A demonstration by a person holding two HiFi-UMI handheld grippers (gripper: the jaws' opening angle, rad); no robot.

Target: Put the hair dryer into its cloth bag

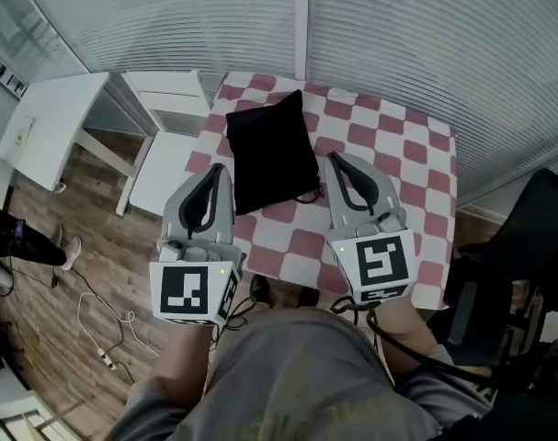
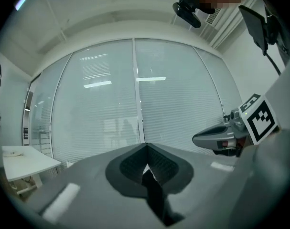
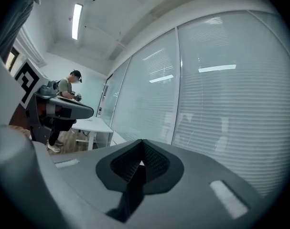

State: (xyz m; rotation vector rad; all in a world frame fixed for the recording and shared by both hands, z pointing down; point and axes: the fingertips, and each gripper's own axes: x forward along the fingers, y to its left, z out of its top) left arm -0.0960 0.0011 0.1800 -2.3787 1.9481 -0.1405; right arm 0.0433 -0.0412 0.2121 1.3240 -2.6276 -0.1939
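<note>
A black cloth bag (image 1: 270, 152) lies bulging on the red-and-white checked table (image 1: 403, 163), a drawstring trailing at its near right corner. No hair dryer shows outside it. My left gripper (image 1: 217, 170) is held above the table's near left edge, jaws shut and empty, tip just left of the bag. My right gripper (image 1: 333, 161) hovers at the bag's right side, also shut with nothing in it. Both gripper views point up at the blinds: the left gripper (image 2: 145, 149) and the right gripper (image 3: 142, 144) show their pads pressed together.
A white side table (image 1: 49, 122) and a white chair (image 1: 168, 141) stand left of the checked table. A cable (image 1: 104, 333) lies on the wooden floor. A black chair (image 1: 536, 237) is at the right. A person (image 3: 68, 92) stands at a far desk.
</note>
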